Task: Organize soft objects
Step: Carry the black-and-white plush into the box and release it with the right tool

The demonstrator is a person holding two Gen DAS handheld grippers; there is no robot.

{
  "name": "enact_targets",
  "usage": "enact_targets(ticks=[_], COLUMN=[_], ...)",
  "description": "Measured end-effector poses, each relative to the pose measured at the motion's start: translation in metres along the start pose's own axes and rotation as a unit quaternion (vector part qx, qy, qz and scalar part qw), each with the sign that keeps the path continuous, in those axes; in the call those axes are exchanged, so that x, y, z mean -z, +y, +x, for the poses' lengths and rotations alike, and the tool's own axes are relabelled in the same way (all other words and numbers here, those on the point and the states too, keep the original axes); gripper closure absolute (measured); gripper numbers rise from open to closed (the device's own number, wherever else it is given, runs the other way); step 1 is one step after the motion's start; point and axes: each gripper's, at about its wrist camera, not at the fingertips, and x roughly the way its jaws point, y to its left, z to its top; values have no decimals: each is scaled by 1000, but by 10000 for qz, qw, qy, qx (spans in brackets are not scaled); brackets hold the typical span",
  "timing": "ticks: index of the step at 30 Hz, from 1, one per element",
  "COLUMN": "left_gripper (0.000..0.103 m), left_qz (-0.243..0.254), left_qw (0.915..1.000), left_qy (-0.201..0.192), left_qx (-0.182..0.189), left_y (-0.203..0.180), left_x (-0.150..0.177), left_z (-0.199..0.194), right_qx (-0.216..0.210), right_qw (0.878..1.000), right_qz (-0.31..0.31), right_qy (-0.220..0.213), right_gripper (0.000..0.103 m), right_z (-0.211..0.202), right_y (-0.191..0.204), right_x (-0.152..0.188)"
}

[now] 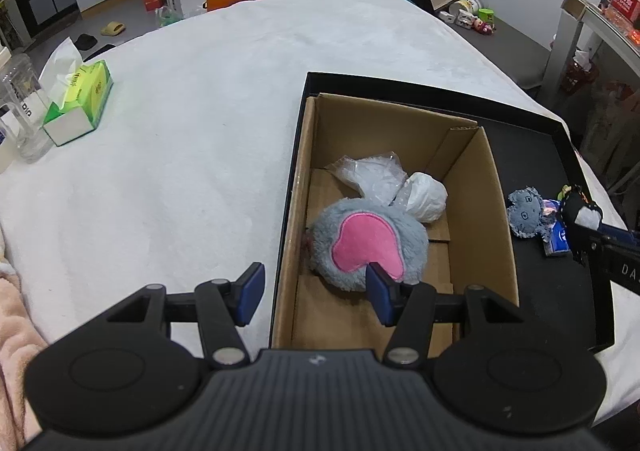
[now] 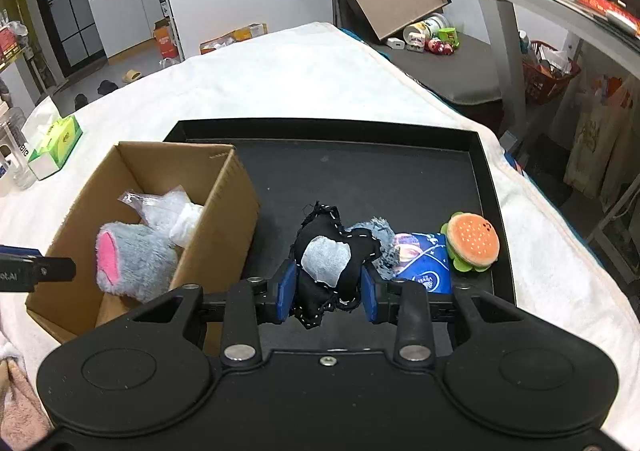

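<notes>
A cardboard box (image 1: 472,187) (image 2: 224,211) stands in the left part of a black tray (image 1: 560,291) (image 2: 360,179). In it lie a grey plush with a pink patch (image 1: 368,243) (image 2: 132,259) and clear plastic bags (image 1: 384,179) (image 2: 168,207). My left gripper (image 1: 316,291) is open and empty, straddling the box's left wall, its right finger by the plush. My right gripper (image 2: 328,291) is shut on a black and white cloth toy (image 2: 332,251) (image 1: 582,211) above the tray. On the tray lie a small grey plush (image 1: 524,215) (image 2: 380,235), a blue packet (image 2: 424,263) (image 1: 556,235) and a burger plush (image 2: 472,241).
The tray sits on a white cloth-covered table (image 1: 200,131) (image 2: 280,83). A green tissue box (image 1: 80,99) (image 2: 56,147) and a clear jar (image 1: 20,119) stand at the far left. A pink towel (image 1: 12,331) lies at the near left. Shelves (image 2: 560,11) stand to the right.
</notes>
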Motion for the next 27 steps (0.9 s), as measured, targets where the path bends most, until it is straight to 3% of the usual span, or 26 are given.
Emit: enact_targets(ticks=[14, 22, 27], left_gripper=[50, 54, 62], left_qz=[-138, -293, -370], left_qw=[9996, 9984, 9971], left_qy=[57, 127, 128], left_qx=[248, 473, 646], left_y=[16, 27, 33], left_x=[10, 16, 18], left_z=[8, 14, 13], right_qx=[128, 97, -1], right_qw=[9998, 9994, 9987], right_qz=[-115, -237, -412], right_qy=[-132, -217, -298], right_gripper=[69, 69, 69], right_z=[-15, -25, -33], right_y=[21, 40, 62], right_x=[-9, -18, -24])
